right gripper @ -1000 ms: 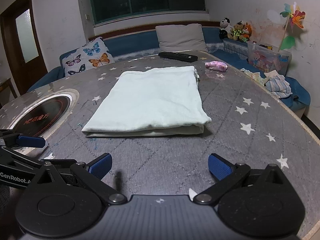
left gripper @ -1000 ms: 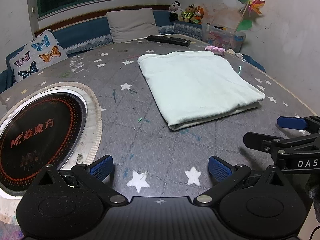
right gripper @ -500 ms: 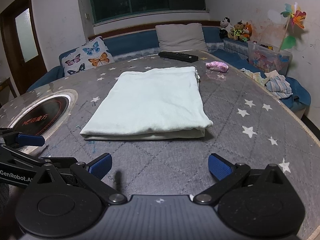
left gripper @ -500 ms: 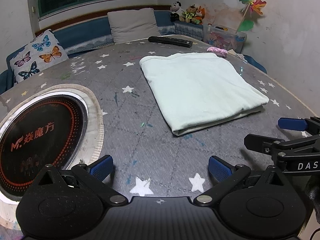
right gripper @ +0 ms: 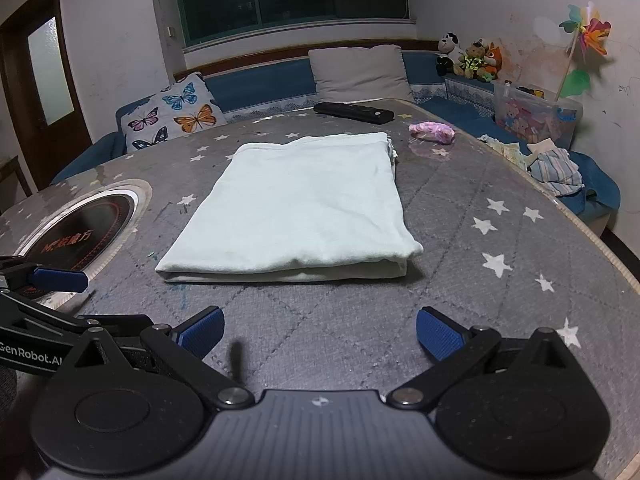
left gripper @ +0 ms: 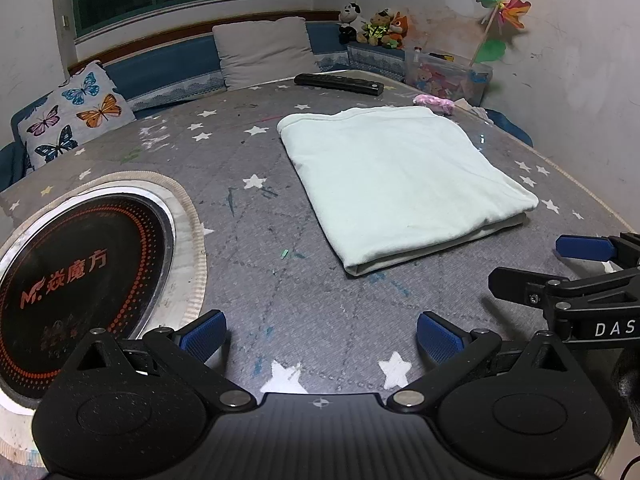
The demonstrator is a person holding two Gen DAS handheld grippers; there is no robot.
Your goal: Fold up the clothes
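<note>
Now the left gripper (left gripper: 320, 330) and right gripper (right gripper: 320, 328), both spread wide and empty, have eased slightly back from the folded garment (right gripper: 296, 208); it lies flat mid-table (right gripper: 460, 280), untouched, so folding looks finished.

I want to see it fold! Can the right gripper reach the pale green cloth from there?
Probably yes. The right gripper is open and faces the folded cloth, with only bare table between them.
</note>
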